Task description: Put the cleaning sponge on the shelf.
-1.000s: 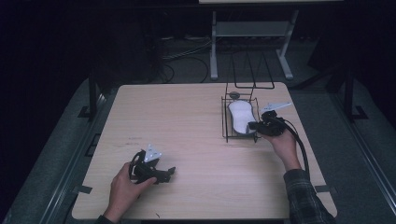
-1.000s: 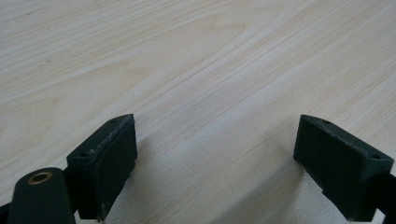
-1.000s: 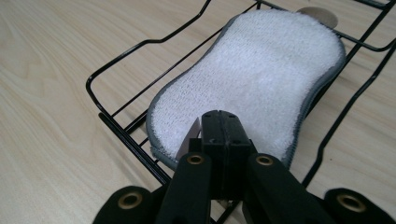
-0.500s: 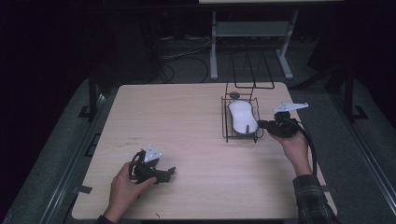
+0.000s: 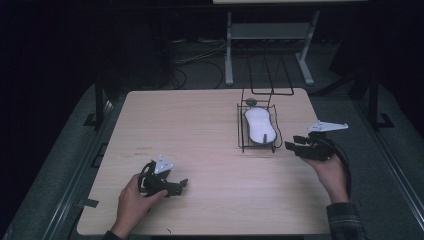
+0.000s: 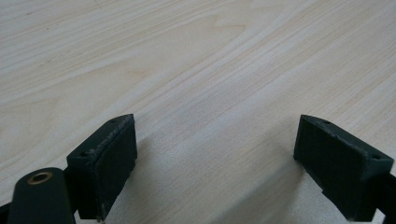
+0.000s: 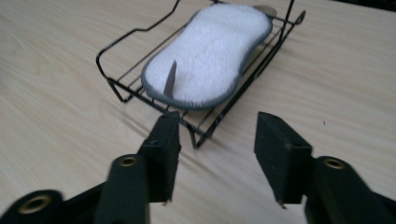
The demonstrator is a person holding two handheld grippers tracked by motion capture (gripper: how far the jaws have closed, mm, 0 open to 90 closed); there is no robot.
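Bench (image 5: 210, 130): light wood, wide, dark room around it. Floor behind has a white metal stand (image 5: 270, 35) & loose cables.

Wire rack (image 5: 257, 125): black, sits on the bench's far right part, long side running away from the person, tall wire loop rising at its far end. In the right gripper view the rack (image 7: 201, 107) lies just ahead of the jaws, near corner pointing between them, not touched.

Sponge (image 5: 260, 125): white pad w/ grey edge, peanut-shaped, lying flat inside the rack, fills most of it. Right gripper view shows the sponge (image 7: 210, 51) w/ a small grey tab standing up near its near end. A small round grey thing (image 5: 251, 102) sits at the rack's far end; can't tell what it is.

Right tongs (image 5: 296, 145): held in the right hand (image 5: 330, 170) just right of the rack's near corner, aimed left at it. Released, jaws apart, nothing between them, no contact w/ rack or sponge. Cable loops back along the wrist.

Left tongs (image 5: 177, 186): in the left hand (image 5: 132, 202), near front-left of bench, well apart from the rack. Released too; jaws spread wide over bare wood in the left gripper view, nothing in them.
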